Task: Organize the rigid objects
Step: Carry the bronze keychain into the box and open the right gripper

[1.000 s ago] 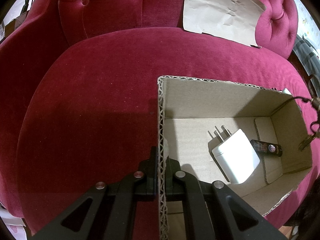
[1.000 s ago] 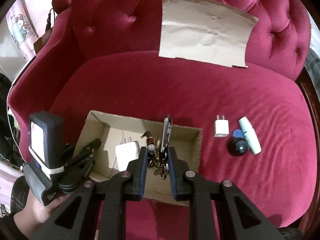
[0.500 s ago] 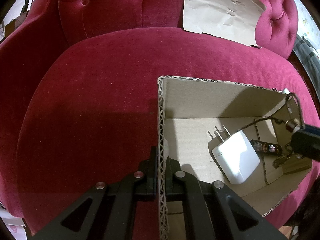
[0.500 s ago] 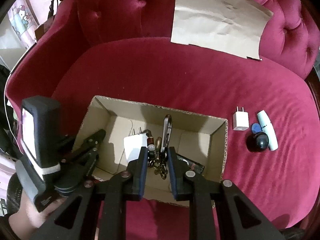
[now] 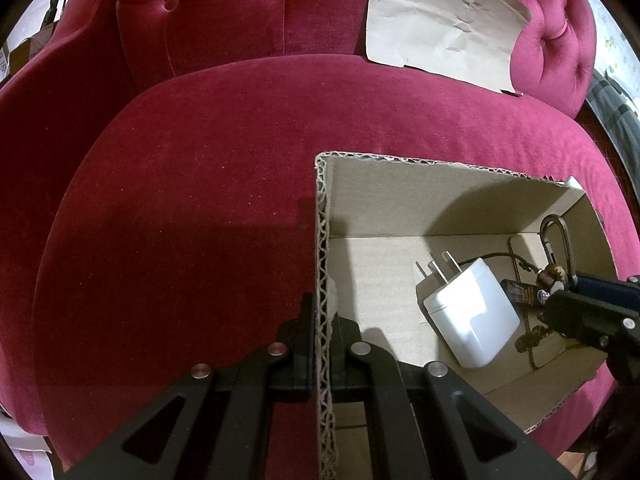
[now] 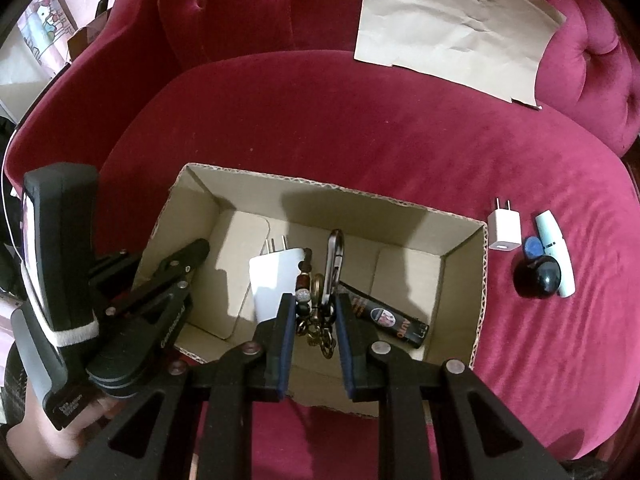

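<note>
An open cardboard box point(image 6: 464, 280) sits on the red sofa seat. My left gripper point(image 5: 322, 312) is shut on the box's left wall point(image 5: 322, 240). My right gripper point(image 6: 314, 304) is shut on a keychain point(image 6: 320, 304) with a carabiner and beads, held inside the box; the keychain also shows in the left wrist view point(image 5: 556, 248). In the box lie a large white charger point(image 6: 276, 280) and a black lighter point(image 6: 392, 320). On the seat right of the box lie a small white charger point(image 6: 504, 230), a white tube point(image 6: 556, 256), a blue disc point(image 6: 532, 247) and a black ball point(image 6: 538, 278).
A sheet of brown paper point(image 6: 456, 24) leans on the tufted sofa back. The sofa's left armrest point(image 6: 60, 120) curves up beside the box. Bare red seat point(image 5: 180, 220) lies left of and behind the box.
My right gripper has carried the keychain forward and down from above the box's front edge into the box. The left gripper has kept its hold on the wall.
</note>
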Available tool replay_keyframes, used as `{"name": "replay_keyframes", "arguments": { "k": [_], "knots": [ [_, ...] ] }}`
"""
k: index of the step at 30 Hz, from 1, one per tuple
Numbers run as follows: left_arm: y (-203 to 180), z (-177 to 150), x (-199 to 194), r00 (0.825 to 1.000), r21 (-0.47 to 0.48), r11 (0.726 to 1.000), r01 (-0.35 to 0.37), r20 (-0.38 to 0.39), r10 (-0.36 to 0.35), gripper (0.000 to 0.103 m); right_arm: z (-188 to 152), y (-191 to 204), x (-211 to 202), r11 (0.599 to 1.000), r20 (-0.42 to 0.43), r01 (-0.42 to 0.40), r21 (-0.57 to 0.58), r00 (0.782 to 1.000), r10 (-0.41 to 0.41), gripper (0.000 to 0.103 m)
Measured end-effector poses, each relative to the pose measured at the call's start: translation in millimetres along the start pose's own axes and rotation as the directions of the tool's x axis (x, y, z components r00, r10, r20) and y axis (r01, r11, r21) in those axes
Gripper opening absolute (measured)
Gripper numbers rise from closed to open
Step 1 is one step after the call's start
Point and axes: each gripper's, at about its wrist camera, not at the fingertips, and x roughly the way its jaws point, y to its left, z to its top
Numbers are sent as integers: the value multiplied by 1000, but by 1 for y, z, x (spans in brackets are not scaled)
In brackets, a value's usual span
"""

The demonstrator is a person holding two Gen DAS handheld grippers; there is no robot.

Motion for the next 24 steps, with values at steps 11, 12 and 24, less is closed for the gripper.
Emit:
{"name": "replay_keyframes", "arguments": {
  "k": [11,12,24],
  "knots": [
    [-1,-1,-1,1000,-1,1000,1,0,-1,3,7,3,-2,999,30,51,-20,998,-50,65],
    [-1,0,-1,1000,0,1000,0,0,0,3,8,2,-3,998,39,59,-17,998,-58,79],
    [-1,0,0,1000,0,1000,0,0,0,3,10,-9,-9,997,76,66,30,995,-68,99]
  ]
}}
